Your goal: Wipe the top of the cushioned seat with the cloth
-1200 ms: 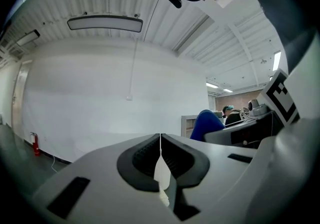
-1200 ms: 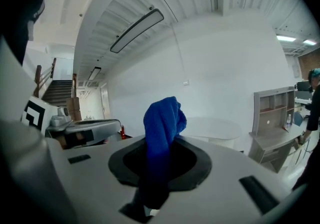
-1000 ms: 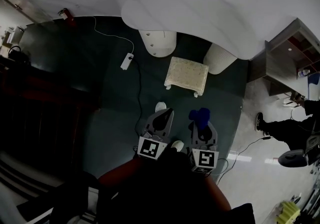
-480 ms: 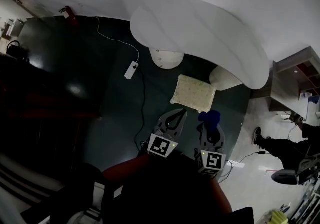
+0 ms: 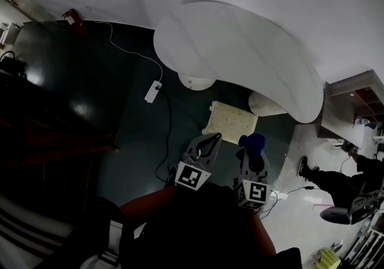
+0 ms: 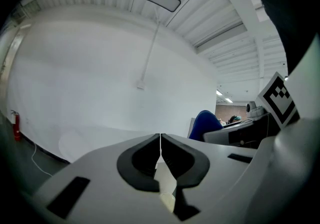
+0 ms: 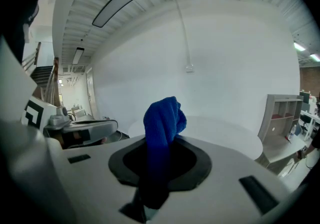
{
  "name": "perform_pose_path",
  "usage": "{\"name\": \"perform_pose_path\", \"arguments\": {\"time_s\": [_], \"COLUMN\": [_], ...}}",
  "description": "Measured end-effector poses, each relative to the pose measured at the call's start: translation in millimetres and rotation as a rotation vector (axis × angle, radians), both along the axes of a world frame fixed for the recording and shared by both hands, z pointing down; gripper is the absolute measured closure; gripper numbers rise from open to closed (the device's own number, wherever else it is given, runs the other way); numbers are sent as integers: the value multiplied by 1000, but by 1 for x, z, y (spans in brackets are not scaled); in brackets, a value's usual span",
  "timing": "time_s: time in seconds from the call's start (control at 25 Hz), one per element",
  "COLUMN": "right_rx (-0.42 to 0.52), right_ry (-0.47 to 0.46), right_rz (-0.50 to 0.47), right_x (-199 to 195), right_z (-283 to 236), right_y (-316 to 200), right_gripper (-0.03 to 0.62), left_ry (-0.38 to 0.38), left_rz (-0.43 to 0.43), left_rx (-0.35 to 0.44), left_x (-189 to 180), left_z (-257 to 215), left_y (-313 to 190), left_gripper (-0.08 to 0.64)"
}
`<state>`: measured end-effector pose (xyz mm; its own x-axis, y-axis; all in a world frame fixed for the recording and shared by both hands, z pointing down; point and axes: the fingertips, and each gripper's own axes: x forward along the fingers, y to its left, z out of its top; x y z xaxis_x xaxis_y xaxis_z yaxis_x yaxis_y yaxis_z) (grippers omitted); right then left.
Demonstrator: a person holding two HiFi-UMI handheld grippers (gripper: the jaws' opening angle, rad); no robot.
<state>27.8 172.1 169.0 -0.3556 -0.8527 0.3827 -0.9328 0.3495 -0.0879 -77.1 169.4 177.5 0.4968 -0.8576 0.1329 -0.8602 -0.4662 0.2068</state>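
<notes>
The cushioned seat (image 5: 232,122), pale with a speckled top, stands on the dark carpet beside the white table. My left gripper (image 5: 211,137) hangs just in front of the seat's near edge, jaws shut with nothing between them; in the left gripper view the tips (image 6: 160,136) meet. My right gripper (image 5: 251,143) is to its right, shut on a blue cloth (image 5: 252,141). In the right gripper view the blue cloth (image 7: 164,123) bunches up out of the jaws. The cloth does not touch the seat.
A large white curved table (image 5: 240,57) on two round pedestals overhangs the far side of the seat. A white power strip (image 5: 152,91) and cables lie on the carpet at left. A seated person's legs (image 5: 327,181) and shelving (image 5: 354,105) are at right.
The view has moved toward the table, so the seat now lies closer to both grippers. Both grippers keep their hold and their spacing.
</notes>
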Motion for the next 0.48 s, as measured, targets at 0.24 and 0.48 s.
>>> {"name": "perform_pose_path", "arguments": {"time_s": [0.24,0.48], "right_rx": [-38,-84], "right_ry": [19,44], "right_rz": [-11,-51], "right_x": [-12,-19], "right_z": [13,33], "right_y": [-14,-18], "right_gripper": [503,503], "left_ry": [27,-3], "left_rz": [-15,-46], "left_rx": [-21,-44], "left_x": [-24,-43], "left_z": [10,20], "left_y": [-13,-21], "left_gripper": [543,543]}}
